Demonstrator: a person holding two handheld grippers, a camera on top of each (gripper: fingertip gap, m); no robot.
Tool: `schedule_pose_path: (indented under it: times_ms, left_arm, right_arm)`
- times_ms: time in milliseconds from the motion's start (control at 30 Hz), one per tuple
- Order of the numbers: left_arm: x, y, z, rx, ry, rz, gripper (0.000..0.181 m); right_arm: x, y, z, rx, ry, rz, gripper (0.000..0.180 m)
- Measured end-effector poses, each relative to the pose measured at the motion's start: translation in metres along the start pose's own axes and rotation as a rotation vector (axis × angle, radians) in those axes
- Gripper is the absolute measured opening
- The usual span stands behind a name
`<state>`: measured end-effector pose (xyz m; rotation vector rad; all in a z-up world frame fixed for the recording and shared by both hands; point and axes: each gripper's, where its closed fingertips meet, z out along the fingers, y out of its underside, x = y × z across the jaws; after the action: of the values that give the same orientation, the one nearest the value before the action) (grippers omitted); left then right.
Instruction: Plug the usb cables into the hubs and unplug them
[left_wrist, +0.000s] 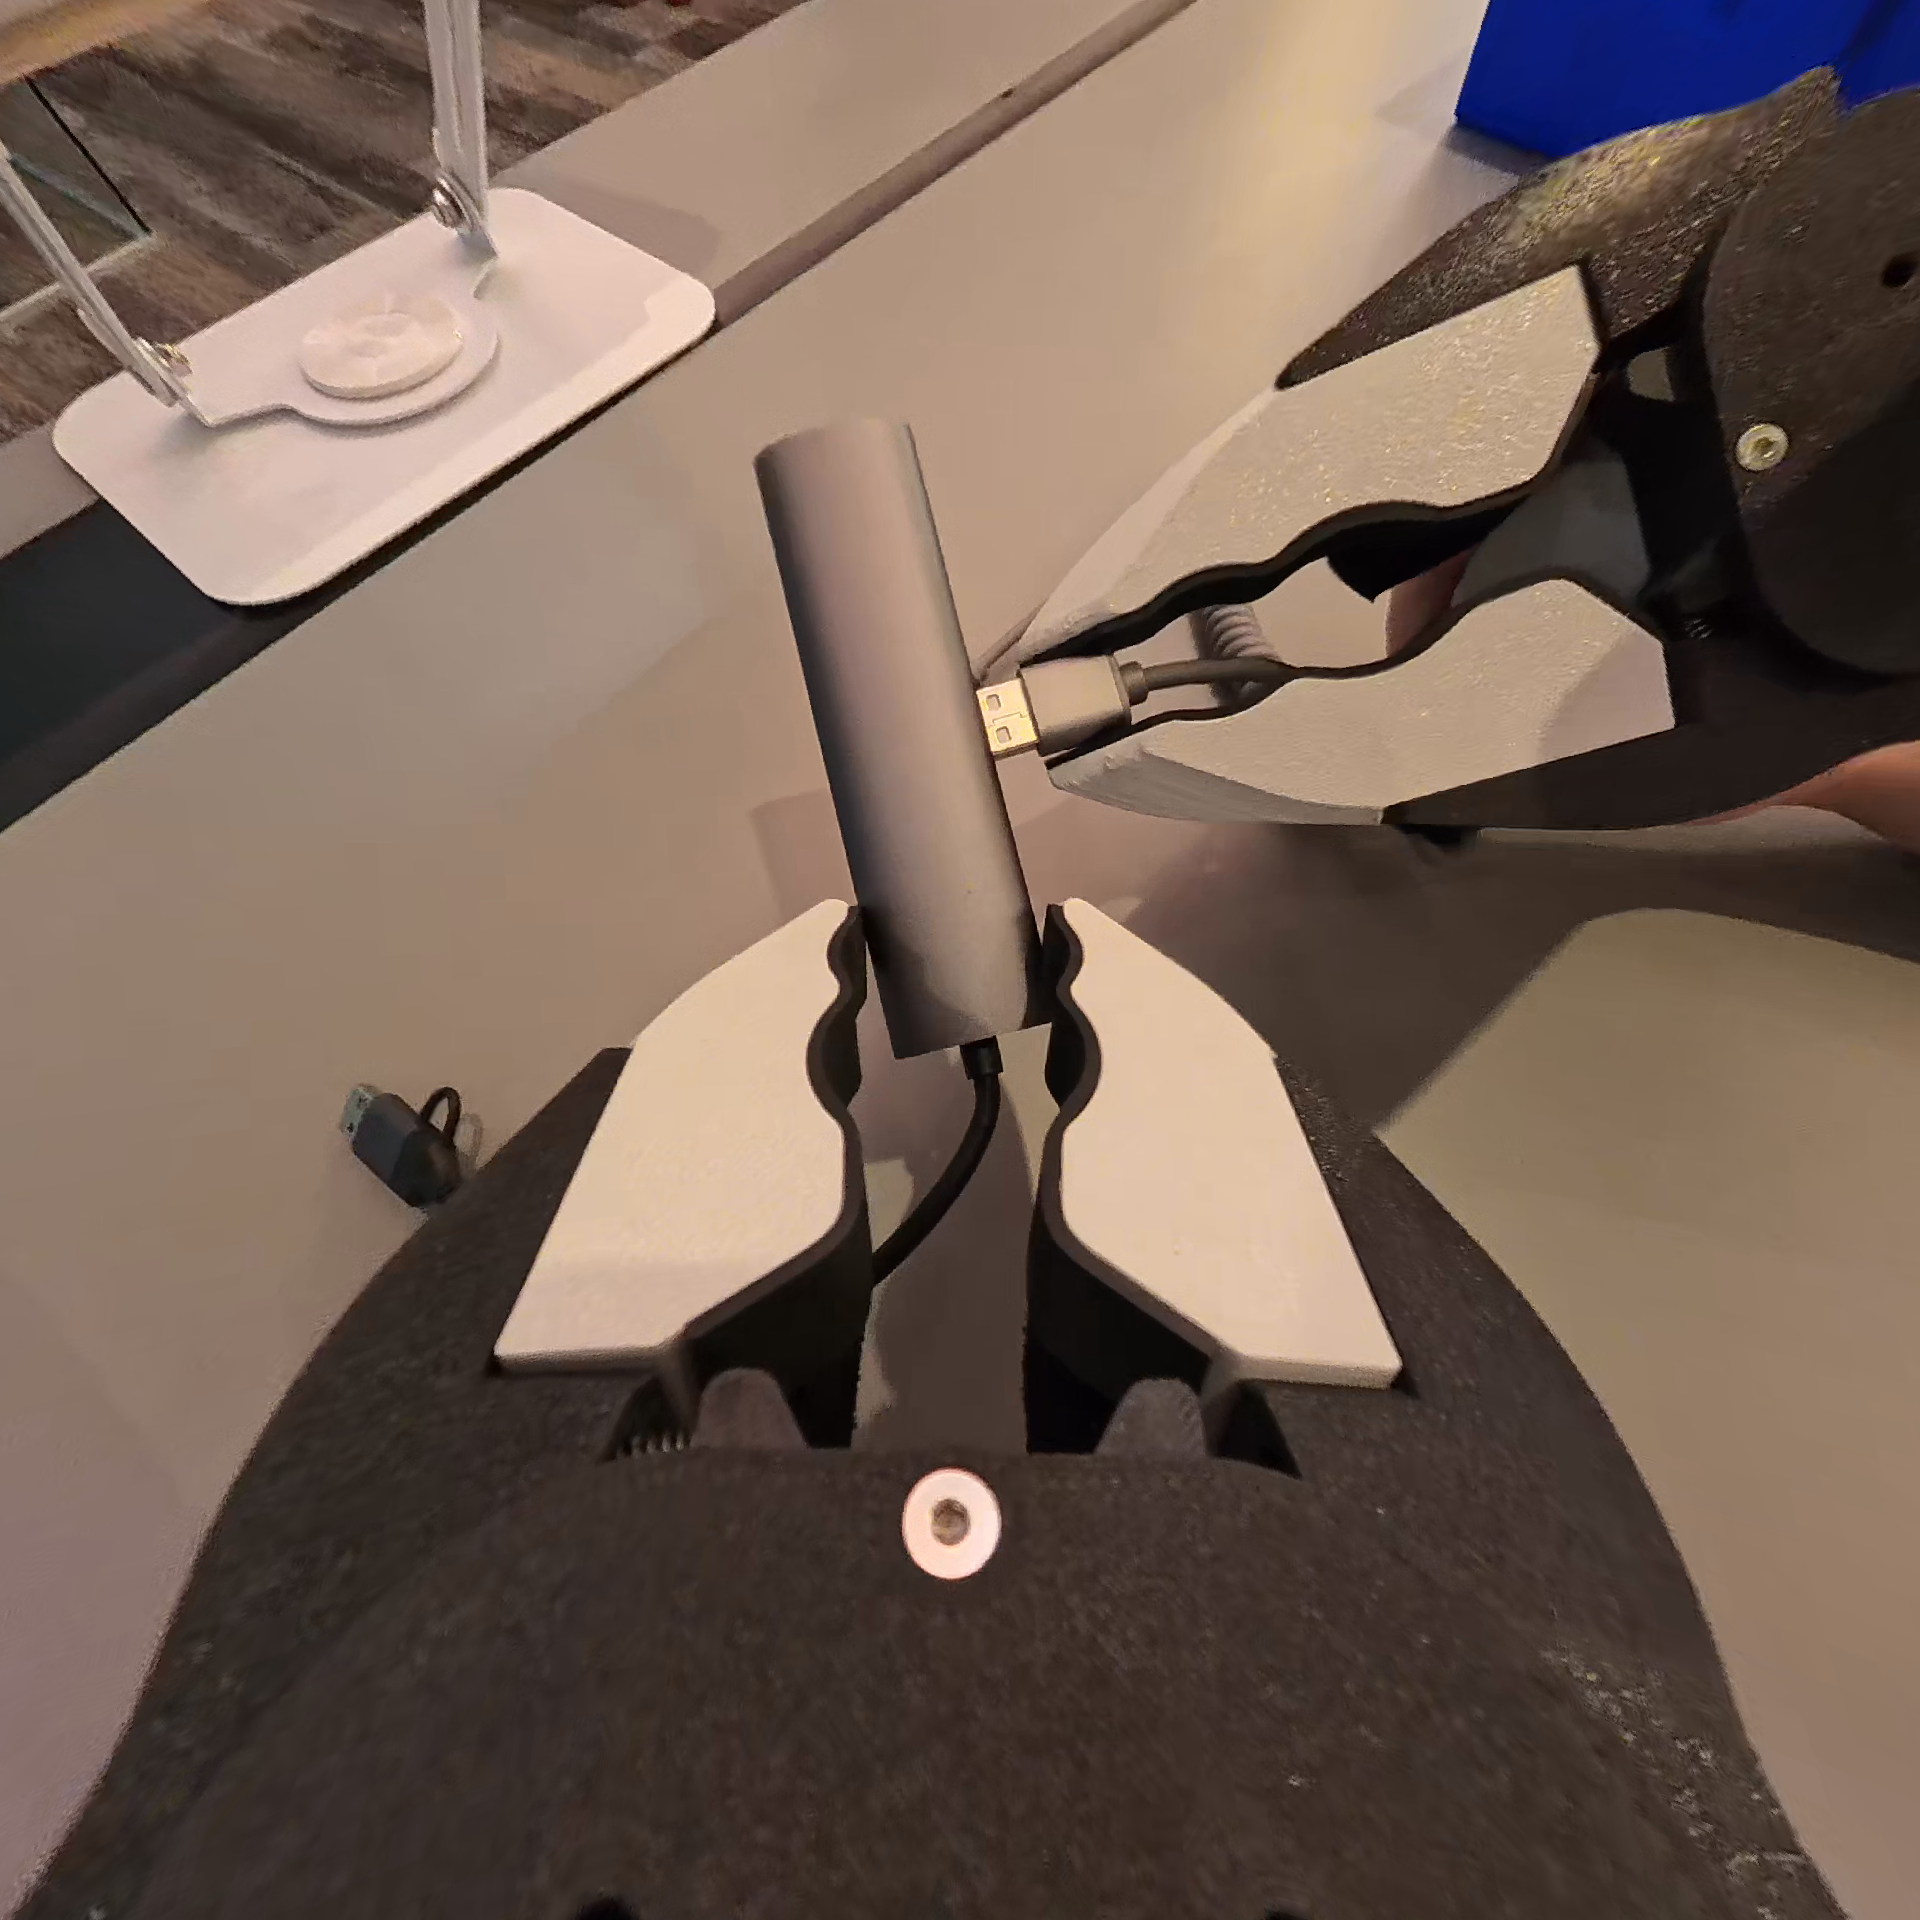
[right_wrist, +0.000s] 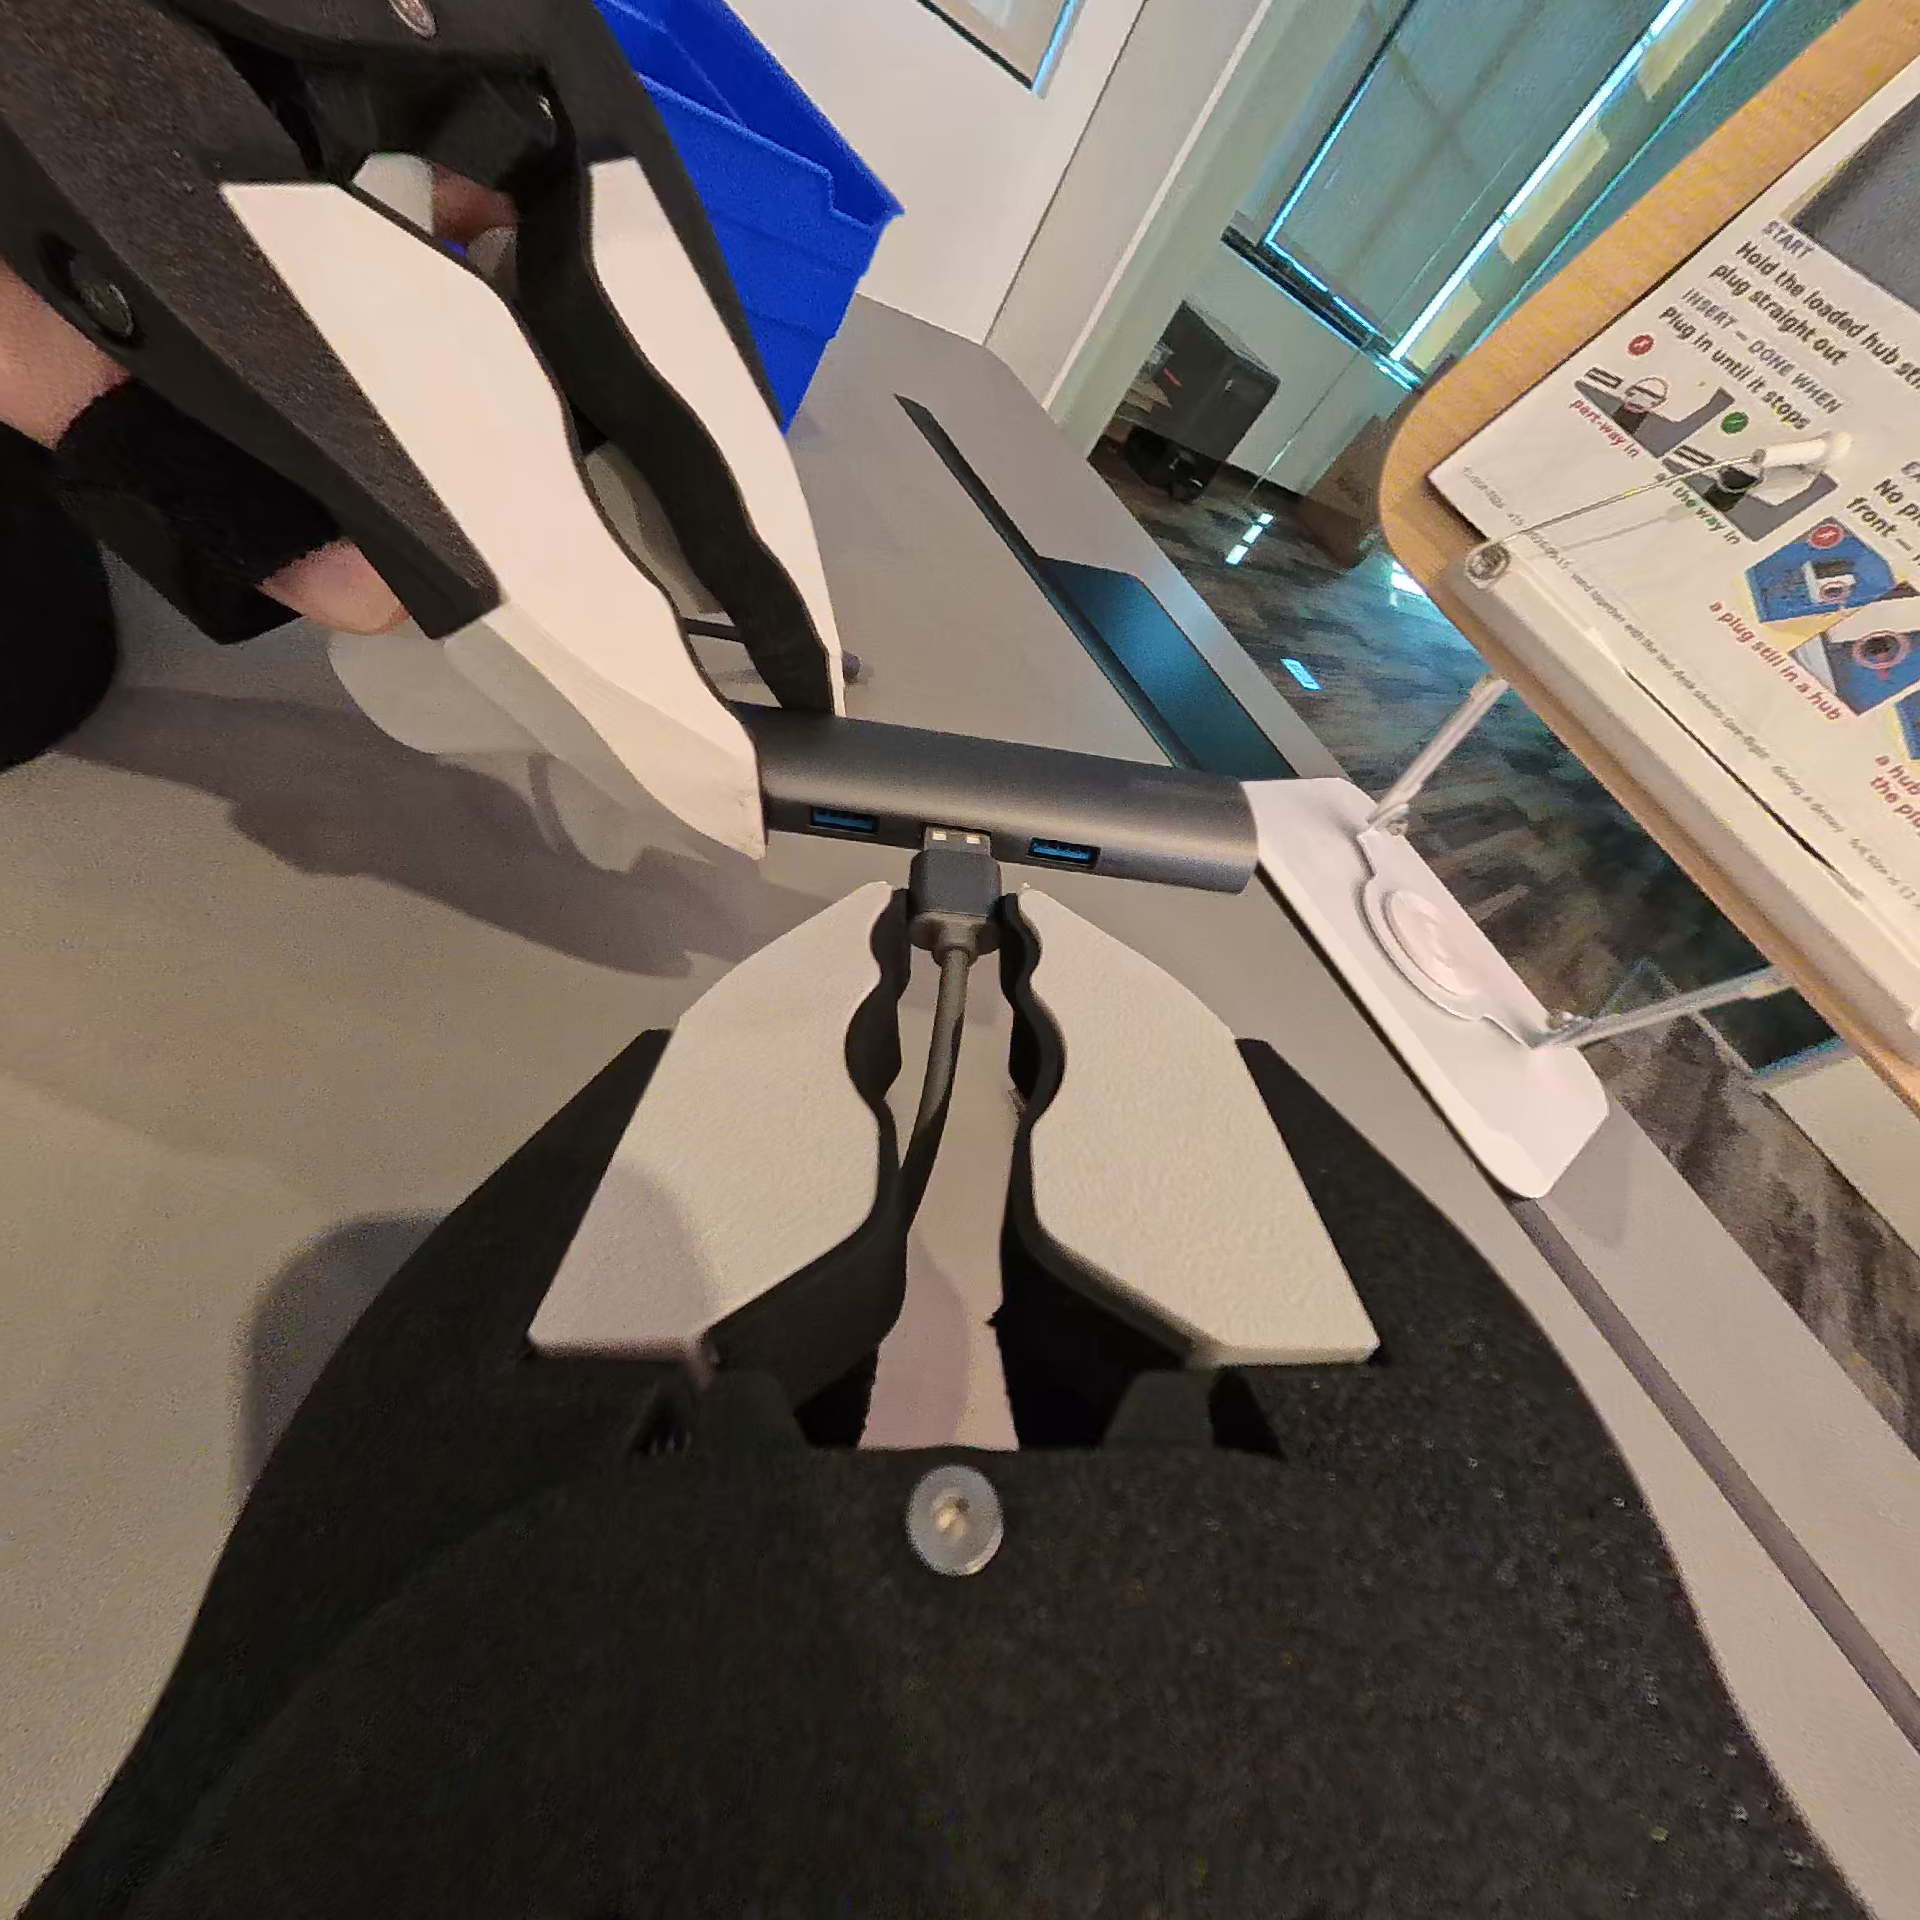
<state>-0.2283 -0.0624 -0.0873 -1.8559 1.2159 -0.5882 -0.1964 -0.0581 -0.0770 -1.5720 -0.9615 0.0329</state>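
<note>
In the left wrist view, the left gripper (left_wrist: 951, 961) is clamped on the near end of the hub (left_wrist: 894, 727), a slim, matte dark-grey bar with rounded edges that stands up and away from the fingers above the grey table (left_wrist: 416, 852). The hub's own black cord (left_wrist: 951, 1153) drops between the fingers. From the right, the right gripper (left_wrist: 1049, 717) pinches a grey USB plug (left_wrist: 1049, 712), whose metal tip meets the hub's right side (how deep it sits cannot be told here). A spare black connector (left_wrist: 400, 1143) lies on the table at near left; a white stand base (left_wrist: 384, 416) sits far left.

In the right wrist view, the right gripper (right_wrist: 951, 894) grips the USB plug (right_wrist: 954, 883) by its dark sleeve, its metal tip at the middle port of the hub (right_wrist: 1003, 805), with metal still showing. Blue-lined ports flank it. The left gripper (right_wrist: 774, 748) holds the hub's left end. A blue plastic bin (right_wrist: 769, 197) stands far left (contents not visible); an instruction sheet (right_wrist: 1714, 499) leans at right.
</note>
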Motion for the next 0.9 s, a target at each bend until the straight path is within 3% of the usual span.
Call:
schedule_pose_path:
  times_ms: [733, 900]
  left_arm:
    - [-0.019, 0.003, -0.002, 0.051, 0.041, -0.225, 0.031]
    - [-0.025, 0.045, 0.010, -0.152, 0.054, -0.269, 0.031]
  right_arm:
    - [0.002, -0.002, 0.001, -0.002, -0.006, 0.063, 0.016]
    - [-0.004, 0.007, 0.002, -0.010, -0.078, 0.159, 0.016]
